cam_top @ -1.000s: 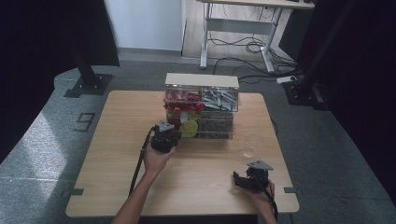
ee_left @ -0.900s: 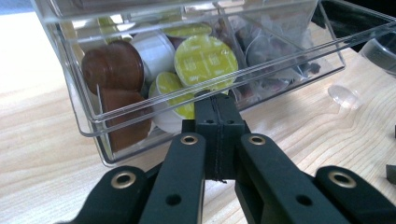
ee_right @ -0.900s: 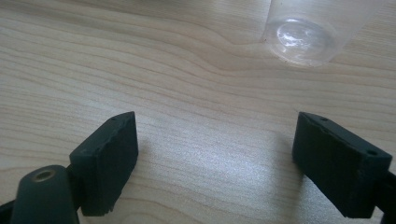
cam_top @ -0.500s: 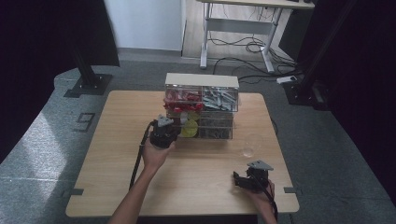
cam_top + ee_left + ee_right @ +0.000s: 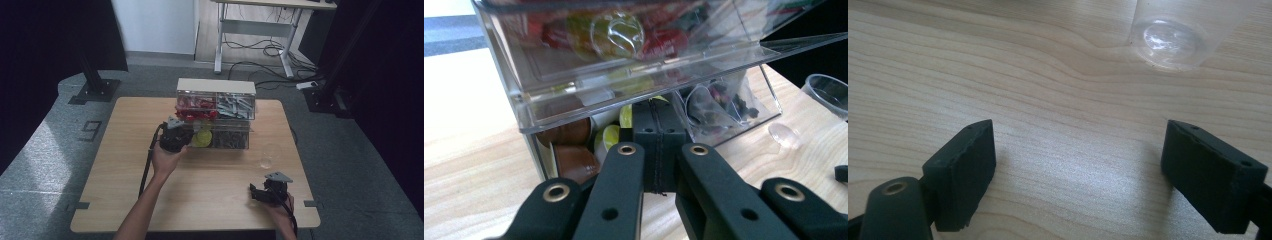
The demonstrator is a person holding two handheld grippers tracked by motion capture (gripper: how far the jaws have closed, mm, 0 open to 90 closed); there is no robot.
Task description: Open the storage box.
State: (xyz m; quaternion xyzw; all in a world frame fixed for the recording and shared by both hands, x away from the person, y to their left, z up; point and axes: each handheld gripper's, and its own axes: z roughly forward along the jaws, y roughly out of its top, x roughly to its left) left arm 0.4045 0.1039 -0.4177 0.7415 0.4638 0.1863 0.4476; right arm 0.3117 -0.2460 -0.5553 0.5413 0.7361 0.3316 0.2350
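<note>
While the person's left hand (image 5: pixel 167 159) is reaching forward over the wooden table (image 5: pixel 125 175), the left gripper (image 5: pixel 176 138) is pressing up against the lower front of a clear plastic organizer (image 5: pixel 216 112) standing toward the table's far edge. Seen from the left gripper view, its black jaws are lying flat together with nothing between them, their tips (image 5: pixel 657 131) poking under the tilted-out clear flap (image 5: pixel 624 95) of the upper bin and just in front of the brown and yellow-green capsules (image 5: pixel 574 160) sitting in the lower left compartment. Red-wrapped items (image 5: pixel 195 112) are filling the upper left bin, grey ones the upper right, and dark sachets (image 5: pixel 719 102) are lying in the lower right compartment. Near the table's front right corner, the right gripper (image 5: pixel 260 192) is resting low over bare wood, its jaws standing wide apart and empty. A clear plastic cup (image 5: pixel 1170 35) is standing just beyond them, well apart from the organizer.
</note>
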